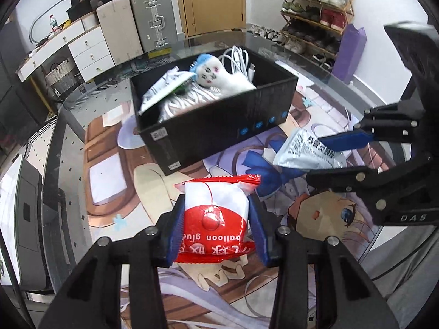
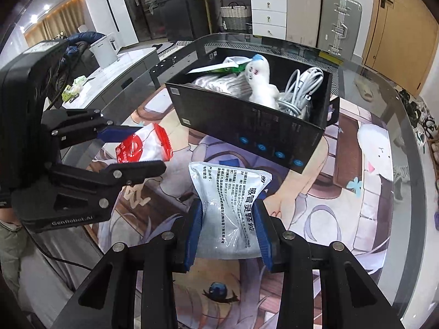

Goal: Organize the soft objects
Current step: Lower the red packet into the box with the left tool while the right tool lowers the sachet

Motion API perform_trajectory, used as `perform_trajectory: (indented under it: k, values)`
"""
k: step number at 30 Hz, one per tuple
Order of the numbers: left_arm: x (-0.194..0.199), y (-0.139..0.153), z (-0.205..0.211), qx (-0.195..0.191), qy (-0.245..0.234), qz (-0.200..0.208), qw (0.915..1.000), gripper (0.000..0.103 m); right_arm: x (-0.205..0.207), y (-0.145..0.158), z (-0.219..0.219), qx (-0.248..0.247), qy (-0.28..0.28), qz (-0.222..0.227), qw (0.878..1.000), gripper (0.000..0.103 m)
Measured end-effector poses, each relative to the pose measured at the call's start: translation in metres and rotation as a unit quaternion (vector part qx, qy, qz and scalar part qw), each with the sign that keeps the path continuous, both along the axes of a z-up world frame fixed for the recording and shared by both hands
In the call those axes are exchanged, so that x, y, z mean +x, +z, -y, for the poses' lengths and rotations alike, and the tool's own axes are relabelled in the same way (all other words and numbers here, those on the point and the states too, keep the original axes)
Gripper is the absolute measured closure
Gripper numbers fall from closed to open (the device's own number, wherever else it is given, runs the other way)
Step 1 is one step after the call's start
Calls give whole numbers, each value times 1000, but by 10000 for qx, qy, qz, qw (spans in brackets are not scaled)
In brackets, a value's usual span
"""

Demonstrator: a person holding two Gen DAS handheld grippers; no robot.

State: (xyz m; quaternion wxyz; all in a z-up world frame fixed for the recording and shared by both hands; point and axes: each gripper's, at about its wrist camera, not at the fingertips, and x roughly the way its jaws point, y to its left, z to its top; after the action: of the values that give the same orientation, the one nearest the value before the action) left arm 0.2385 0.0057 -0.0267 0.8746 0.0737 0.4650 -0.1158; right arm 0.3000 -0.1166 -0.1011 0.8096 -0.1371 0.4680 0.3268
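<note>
Nearest your left camera, the left gripper [image 1: 216,227] has its blue fingers [image 1: 175,235] drawn in tight on the red-and-white packet [image 1: 216,211], one pad pressed to each side so the wrapper bulges between them. The packet's crimped red top edge stands beyond your fingertips, toward the black box [image 1: 219,126]. In the right wrist view the same packet [image 2: 142,146] hangs in that gripper off to the left, clear of the counter [image 2: 343,200].

Your right gripper [image 2: 229,226] is likewise closed in on the silver-white sachet [image 2: 230,208]. Its blue fingers [image 2: 193,233] pinch the sachet's lower half from both sides and the foil creases inward at the pads; the printed upper part fans out past your fingertips. From the left wrist view the sachet [image 1: 307,150] sits to the right of your left fingers, caught between a blue pad above and a black finger below.

The box stands on the counter ahead of both pairs of fingers, its long side with the row of blue round marks facing you. Inside it, past your fingertips, lie a white plush doll [image 1: 219,76] with blue hair, a coil of white cable [image 1: 238,60] at the far right corner, a white-and-green pouch [image 1: 164,87] at the left end, and striped silvery wrapping beneath them.

The counter is glass-topped over a printed cartoon mat [image 1: 329,213], which shows under and around both grippers.
</note>
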Motion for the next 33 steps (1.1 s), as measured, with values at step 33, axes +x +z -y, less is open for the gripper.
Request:
perform_trajectory:
  k: [33]
  values:
    - [2,105,0,-299,660,1451,9868,61,-20,128,18,1003,-769,1633,9785,66]
